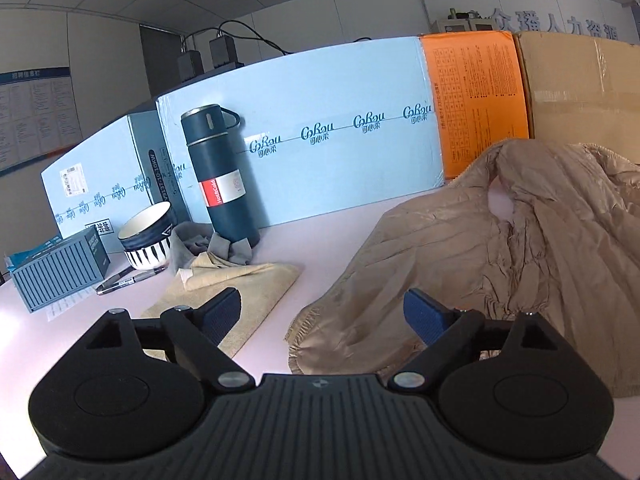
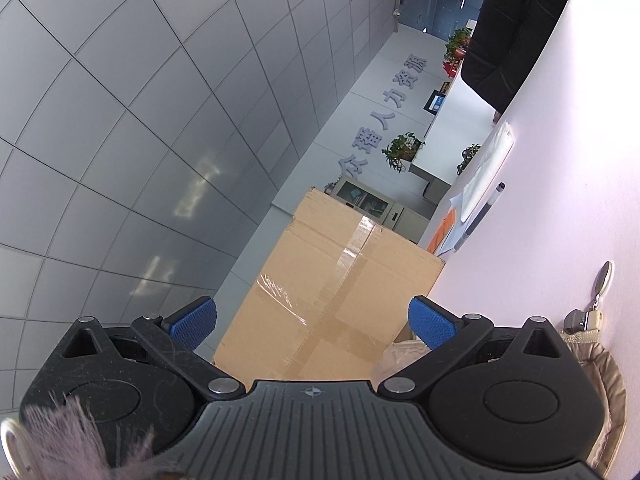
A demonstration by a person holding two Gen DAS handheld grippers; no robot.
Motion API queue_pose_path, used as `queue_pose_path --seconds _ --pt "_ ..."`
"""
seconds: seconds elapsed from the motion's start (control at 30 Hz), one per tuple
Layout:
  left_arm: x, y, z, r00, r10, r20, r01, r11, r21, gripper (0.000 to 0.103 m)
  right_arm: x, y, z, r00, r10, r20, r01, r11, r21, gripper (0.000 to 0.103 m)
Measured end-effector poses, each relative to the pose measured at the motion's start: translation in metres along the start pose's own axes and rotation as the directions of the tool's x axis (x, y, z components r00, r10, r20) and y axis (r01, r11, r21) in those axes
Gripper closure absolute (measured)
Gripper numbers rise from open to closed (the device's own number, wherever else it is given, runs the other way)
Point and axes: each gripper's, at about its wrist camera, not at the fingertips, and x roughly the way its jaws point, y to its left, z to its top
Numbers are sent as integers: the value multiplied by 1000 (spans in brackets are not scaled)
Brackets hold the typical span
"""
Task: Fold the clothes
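Right now I am holding my left gripper [image 1: 322, 316] with jaws wide and empty, hovering over the pink table [image 1: 328, 236] at the hem of the crumpled beige jacket [image 1: 480, 264], which is lying to the right. I am reading "Hot&Cold" on the dark flask [image 1: 222, 176] and "CoRou" repeating along the blue box [image 1: 320, 128]. A folded beige towel [image 1: 236, 284] is lying left. My right gripper [image 2: 312, 320], tilted sideways, is gaping wide too, empty, facing a taped cardboard box [image 2: 332, 292].
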Motion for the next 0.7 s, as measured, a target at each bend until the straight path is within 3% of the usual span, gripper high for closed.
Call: queue_pose_path --seconds 0.17,0.33,0.47,0.5,0.53,0.63,0.7 --pt "57 16 18 988 -84 -131 72 993 -88 14 3 1 -1 1000 -18 -15 18 1000 3 0" --pt "111 11 20 943 -119 -310 97 992 -87 14 3 1 -2 1000 -16 -15 16 1000 -2 0" --pt "124 14 15 927 -168 -336 125 981 -148 17 6 2 -2 999 -18 -28 18 1000 -20 0" --pt "123 17 13 929 -174 -327 125 978 -165 27 7 3 -3 999 -21 -33 20 999 -25 0" --pt "121 19 12 933 -172 -317 121 977 -175 47 8 4 -3 999 -24 -39 23 999 -31 0" --pt "111 26 12 940 -162 -299 107 976 -191 89 10 5 -3 998 -27 -49 25 999 -48 0" --pt "103 30 11 943 -143 -299 91 979 -182 100 11 5 -1 998 -30 -53 28 998 -56 0"
